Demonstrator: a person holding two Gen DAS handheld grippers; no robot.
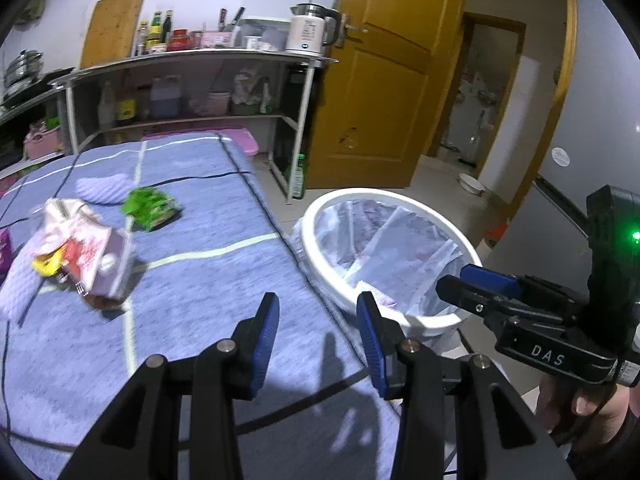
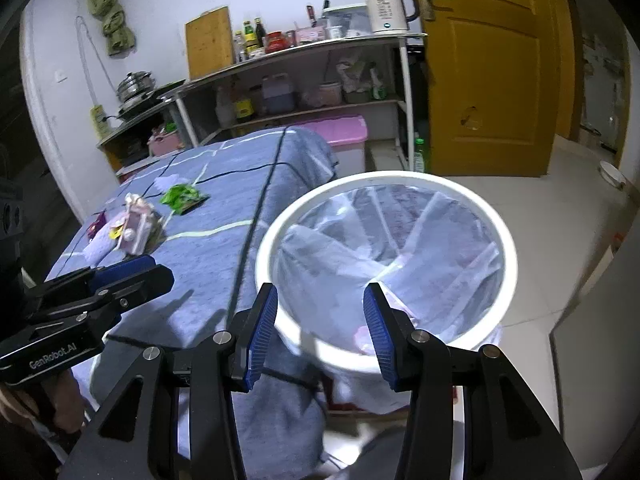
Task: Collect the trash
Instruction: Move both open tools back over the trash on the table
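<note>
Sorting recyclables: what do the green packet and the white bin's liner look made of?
Crumpled green snack packet: glossy plastic film, judging by sheen and creases. Thin translucent liner in the round white bin: plastic bag, wrinkled and see-through. The bin looks like smooth moulded plastic.

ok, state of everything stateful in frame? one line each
left gripper: open, nothing between the fingers
right gripper: open, empty, over the bin
trash bin: lined with a bag, no lid on it
pink carton: crumpled, lying on the bed cover
green wrapper: lying flat on the bed cover
door: open
kettle: upright on the shelf, lid shut
</note>
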